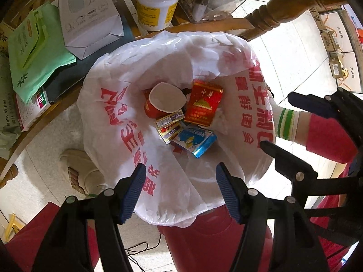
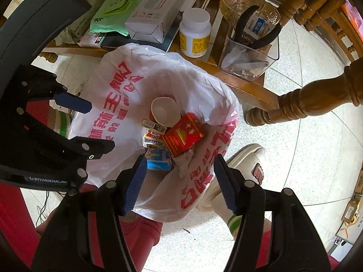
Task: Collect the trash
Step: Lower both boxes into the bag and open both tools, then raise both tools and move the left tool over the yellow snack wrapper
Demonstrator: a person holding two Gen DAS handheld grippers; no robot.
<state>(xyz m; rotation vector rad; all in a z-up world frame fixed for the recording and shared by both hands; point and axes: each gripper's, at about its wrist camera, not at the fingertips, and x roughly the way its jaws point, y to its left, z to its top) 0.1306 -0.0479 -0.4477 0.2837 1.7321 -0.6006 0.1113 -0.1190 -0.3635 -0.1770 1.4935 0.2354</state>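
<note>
Both wrist views look steeply down from close above into the bin bag (image 1: 181,52) (image 2: 127,72); each catches the counter's edge (image 1: 45,117) (image 2: 245,86) and the other's fingers (image 1: 281,154) (image 2: 72,103).

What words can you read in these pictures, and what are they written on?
"Baby Wipes": on the wipes pack at the table's left edge.
"GenRobot.AI": on the left gripper body, seen from the right wrist.
Too distorted to read surely: the red print on the white bag, the red cigarette pack, the white bottle label.

Red cigarette pack (image 1: 203,103), paper cup (image 1: 164,99) inside bag (image 1: 118,113).
</note>
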